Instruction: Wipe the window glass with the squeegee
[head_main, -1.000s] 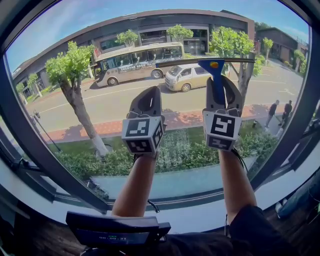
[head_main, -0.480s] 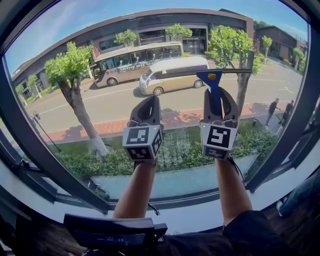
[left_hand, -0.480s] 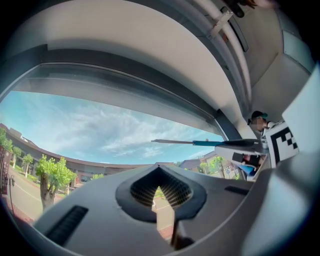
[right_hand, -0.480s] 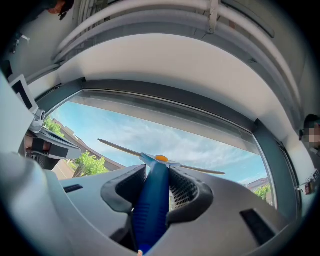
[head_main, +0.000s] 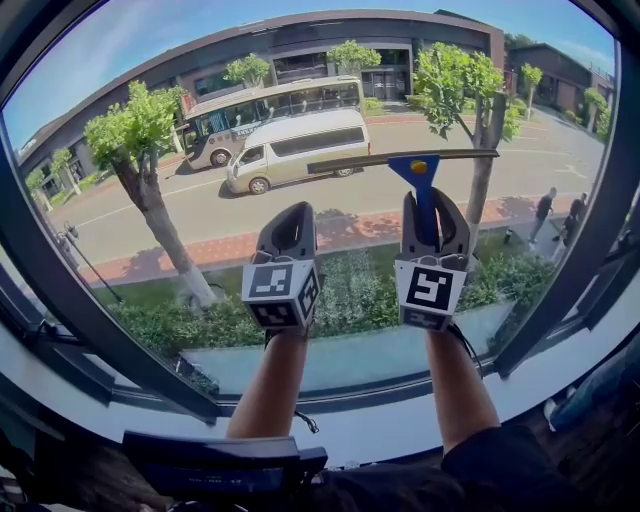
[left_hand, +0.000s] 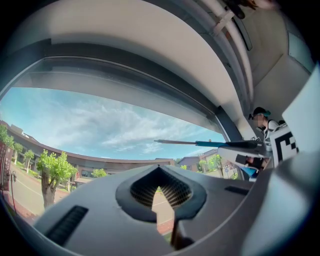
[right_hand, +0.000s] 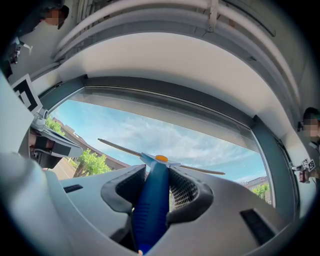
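While raised in front of the window glass (head_main: 200, 70), grips the squeegee (head_main: 420, 180) in the right gripper (head_main: 432, 197), jaws clamped on the blue handle from both sides. Runs up out of the jaws, handle long axis vertical in the head view, in line with gripper and forearm. Ends at the top in a wedge-shaped blue head with an orange spot. Carries a thin blade crosswise on top, long axis near horizontal, left end a touch lower than the right. Reaches well past the jaws on both sides, further to the left. Cannot tell whether touching the glass.

Shows the same in the right gripper view: handle wedged between the ribbed pads, blade spread left and right above the jaw tips, against sky.

Holds the left gripper (head_main: 293, 208) just beside, to the left, apart from the squeegee. Jaws together at the tips, nothing between them, just a diamond-shaped opening with street visible through it in the left gripper view.

Beyond the glass: white van (head_main: 285, 148), bus (head_main: 270, 108), trees (head_main: 135, 130), road (head_main: 200, 205), long building (head_main: 300, 45). Around the glass: dark window frame (head_main: 60, 300), pale sill (head_main: 380, 425) below.
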